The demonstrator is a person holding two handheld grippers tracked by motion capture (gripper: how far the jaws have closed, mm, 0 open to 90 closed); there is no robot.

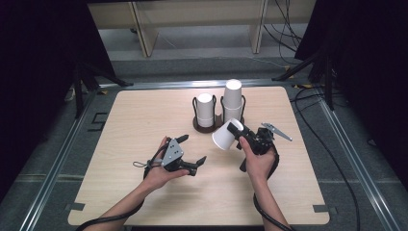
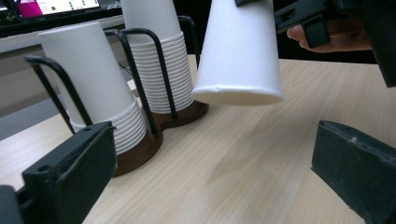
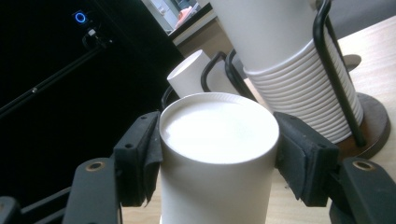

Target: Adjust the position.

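Resting on a pale wooden table (image 1: 144, 120), cup holder (image 1: 217, 126), grey floor, dark curtains.

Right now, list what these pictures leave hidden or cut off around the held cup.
- Held cup: its open mouth, cut off by the bottom edge in the right gripper view.
- Cup holder: its base, mostly hidden behind the held cup in the high view.
- Taller stack: its top, cut by the upper edge in the left gripper view.

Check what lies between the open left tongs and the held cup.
Nothing: bare tabletop separates the left tongs from the cup, as the high view and left gripper view show.
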